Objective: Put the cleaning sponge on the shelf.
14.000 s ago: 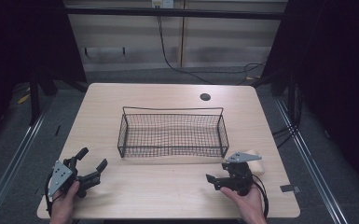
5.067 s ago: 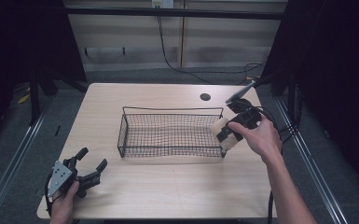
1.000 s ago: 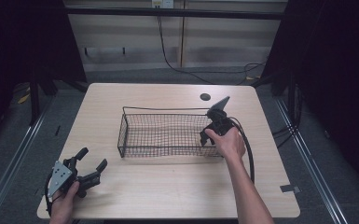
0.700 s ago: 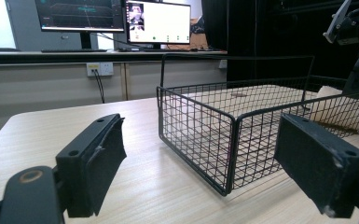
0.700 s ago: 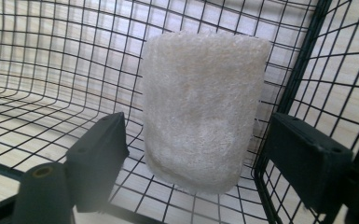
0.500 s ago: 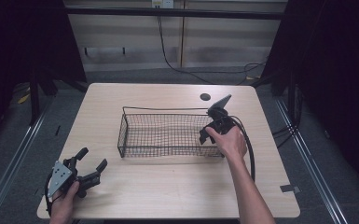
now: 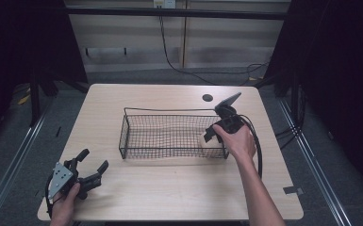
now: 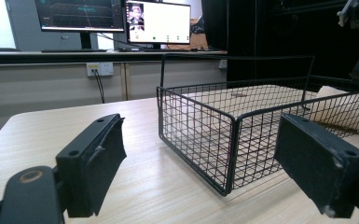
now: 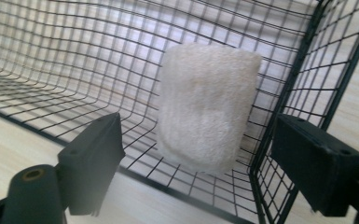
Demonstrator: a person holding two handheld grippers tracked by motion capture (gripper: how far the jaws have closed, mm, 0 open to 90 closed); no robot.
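We can read no text, label or number anywhere; the two monitors [image 8: 116, 18] behind the wire basket [image 8: 233, 135] show displays too small to make out.

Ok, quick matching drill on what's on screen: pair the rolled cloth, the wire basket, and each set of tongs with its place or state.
Things:
1. rolled white terry cloth
2. black wire mesh basket
3. left tongs
4. right tongs

Places or states:
A. open, near corner of the pale wooden table, apart from everything
B. open, over the basket's right end above the cloth
C. centre of the table
D. lying on the basket's floor at its right end

Pairs: 1-D, 2-C, 3-A, 4-B
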